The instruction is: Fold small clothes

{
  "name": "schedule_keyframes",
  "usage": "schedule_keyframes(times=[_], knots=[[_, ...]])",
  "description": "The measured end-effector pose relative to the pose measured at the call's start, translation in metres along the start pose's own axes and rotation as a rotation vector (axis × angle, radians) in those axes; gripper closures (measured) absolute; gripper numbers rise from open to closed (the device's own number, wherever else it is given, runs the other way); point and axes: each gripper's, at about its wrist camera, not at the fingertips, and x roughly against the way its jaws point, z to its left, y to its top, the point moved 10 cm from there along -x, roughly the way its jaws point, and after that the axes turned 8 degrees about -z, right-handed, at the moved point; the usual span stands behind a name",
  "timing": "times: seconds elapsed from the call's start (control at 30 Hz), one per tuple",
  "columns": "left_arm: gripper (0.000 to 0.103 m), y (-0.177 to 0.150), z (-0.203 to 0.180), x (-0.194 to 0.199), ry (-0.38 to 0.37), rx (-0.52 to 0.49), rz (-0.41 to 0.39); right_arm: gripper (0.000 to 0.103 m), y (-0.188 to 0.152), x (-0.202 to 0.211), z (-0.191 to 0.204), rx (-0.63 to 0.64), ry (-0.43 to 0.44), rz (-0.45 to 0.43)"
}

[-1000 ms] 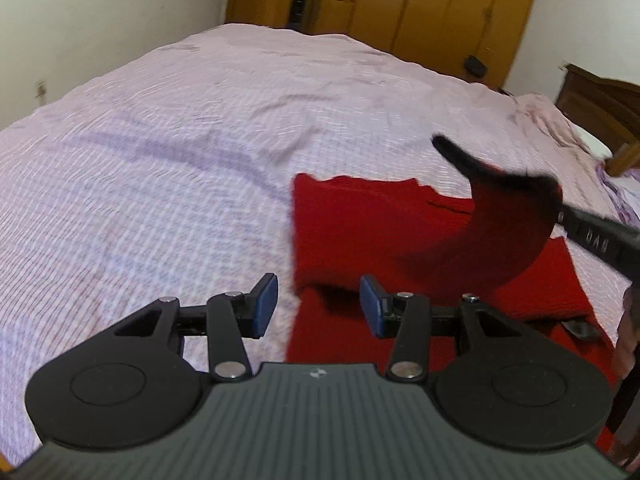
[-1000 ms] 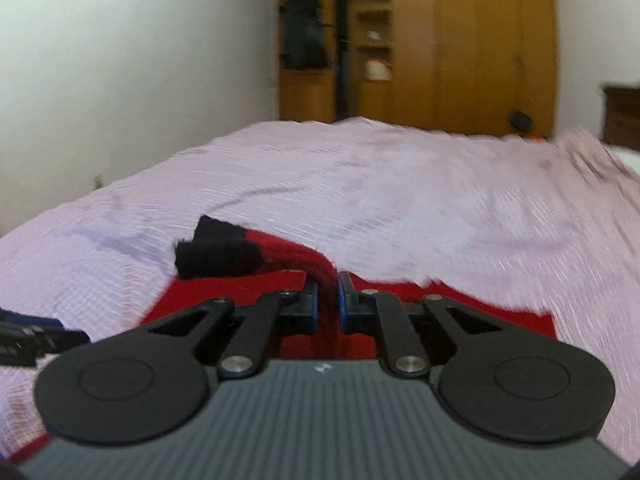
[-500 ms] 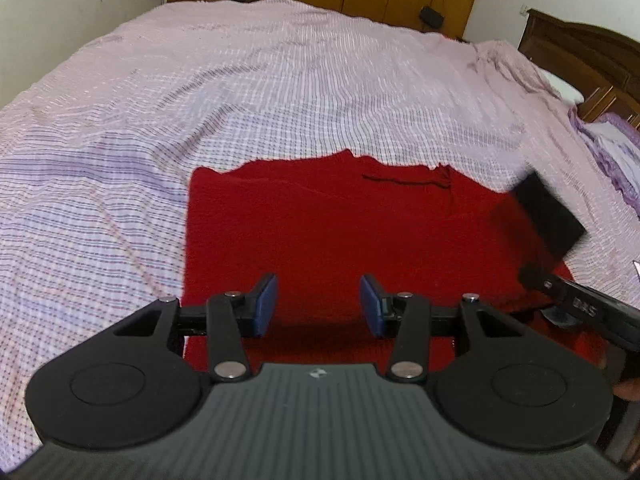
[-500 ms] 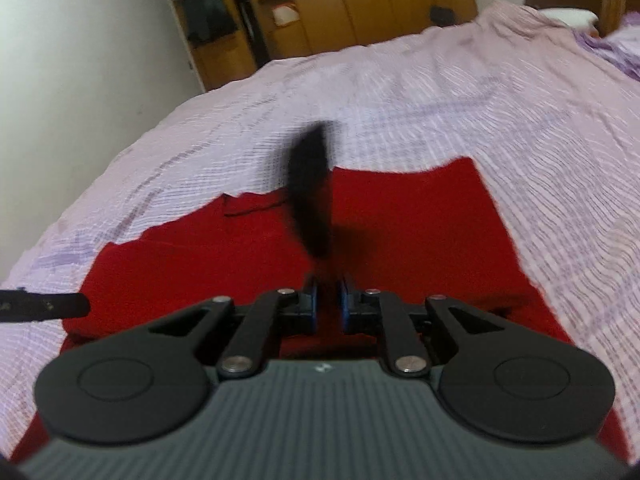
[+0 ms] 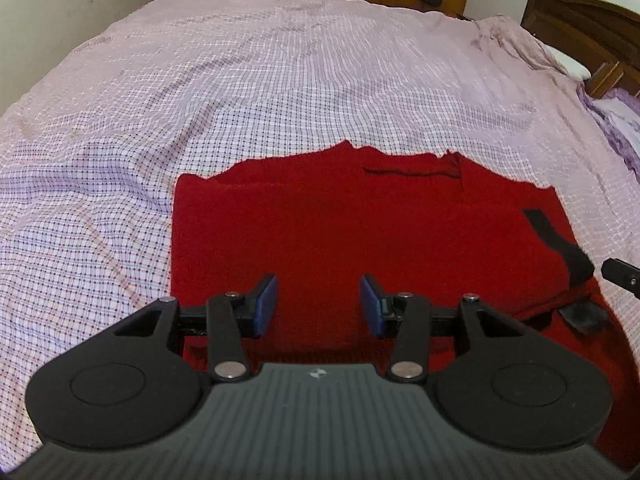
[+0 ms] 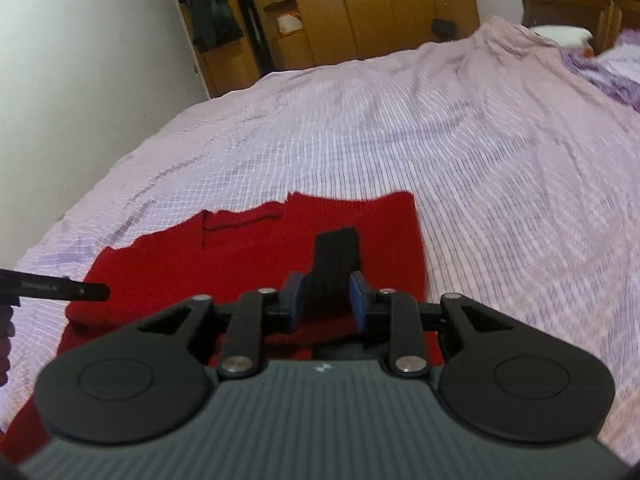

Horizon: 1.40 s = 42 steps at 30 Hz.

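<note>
Fingers of left gripper (image 5: pixel 318 306) wide apart, empty, over red garment (image 5: pixel 340 240) flat on checked bedsheet (image 5: pixel 280 80). Right gripper (image 6: pixel 324 300) parted around black cuff (image 6: pixel 334 258), grip unclear.

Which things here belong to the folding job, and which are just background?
Belongs to the job:
- red garment spread on the bed
- its black cuff, between the right gripper's parted pads
- left gripper, open above the garment

Just lying about:
- checked bedsheet
- wooden wardrobe
- headboard
- purple bedding
</note>
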Motion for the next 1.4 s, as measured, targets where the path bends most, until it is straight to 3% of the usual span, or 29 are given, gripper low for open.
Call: schedule_keyframes(times=[0.07, 0.4, 0.6, 0.67, 0.73, 0.8, 0.9, 1.0, 1.1, 1.23, 1.4], knots=[[0.052, 0.003, -0.001, -0.002, -0.002, 0.014, -0.006, 0.056, 0.003, -0.010, 0.002, 0.012, 0.014, 0.000], [0.052, -0.003, -0.007, -0.022, 0.026, -0.005, -0.026, 0.056, -0.014, -0.065, -0.012, -0.074, -0.004, 0.086], [0.052, -0.007, -0.010, -0.029, 0.026, -0.021, -0.050, 0.056, -0.023, -0.076, -0.009, -0.094, 0.022, 0.098], [0.052, -0.004, -0.012, -0.026, 0.016, -0.021, -0.073, 0.059, -0.021, -0.075, -0.007, -0.105, 0.044, 0.097], [0.052, 0.001, -0.013, -0.023, 0.009, -0.012, -0.093, 0.068, -0.020, -0.075, -0.004, -0.106, 0.065, 0.098], [0.052, 0.005, -0.013, -0.019, 0.001, -0.001, -0.113, 0.089, -0.019, -0.075, -0.001, -0.093, 0.077, 0.093], [0.052, 0.014, -0.011, -0.011, -0.005, 0.005, -0.156, 0.090, -0.008, -0.069, 0.005, -0.050, 0.062, 0.051], [0.052, 0.025, -0.008, -0.001, -0.003, -0.002, -0.224, 0.090, 0.021, -0.046, 0.018, 0.023, 0.064, -0.077], [0.052, 0.026, -0.005, -0.006, 0.015, -0.012, -0.226, 0.090, 0.040, -0.030, 0.022, 0.092, 0.017, -0.158], [0.052, 0.012, 0.001, -0.029, 0.031, 0.000, -0.180, 0.090, 0.028, -0.046, 0.002, 0.082, -0.072, -0.108], [0.052, -0.005, 0.010, -0.054, 0.077, -0.056, -0.162, 0.090, -0.017, -0.081, -0.020, 0.038, -0.092, 0.032]])
